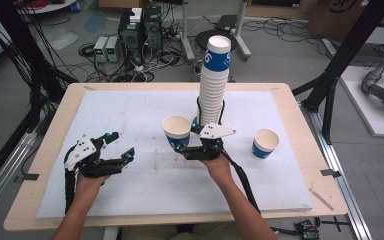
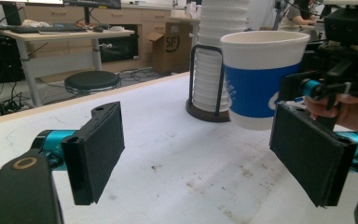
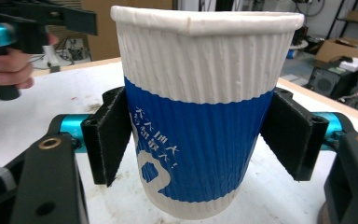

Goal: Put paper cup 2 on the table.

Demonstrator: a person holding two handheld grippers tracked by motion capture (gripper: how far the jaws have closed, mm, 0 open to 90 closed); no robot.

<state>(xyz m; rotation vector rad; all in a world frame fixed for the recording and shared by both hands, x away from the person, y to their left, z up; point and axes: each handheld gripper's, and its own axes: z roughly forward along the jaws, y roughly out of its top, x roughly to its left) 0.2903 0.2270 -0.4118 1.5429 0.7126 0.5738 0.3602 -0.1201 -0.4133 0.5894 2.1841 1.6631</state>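
My right gripper (image 1: 181, 146) is shut on a white and blue paper cup (image 1: 176, 131) at the table's middle; the cup stands upright and seems to hang just above the surface. In the right gripper view the cup (image 3: 200, 93) sits between both black pads (image 3: 109, 140). A tall stack of the same cups (image 1: 215, 80) stands in a black wire holder right behind it. Another single cup (image 1: 266, 143) rests upright on the table to the right. My left gripper (image 1: 122, 145) is open at the left with nothing between its pads (image 2: 98, 149), and it faces the held cup (image 2: 261, 79).
The work surface is a white foam sheet (image 1: 130, 110) on a wooden table (image 1: 300, 115). Black frame posts (image 1: 340, 65) rise at the right. Computers and cables lie on the floor behind the table (image 1: 135, 40).
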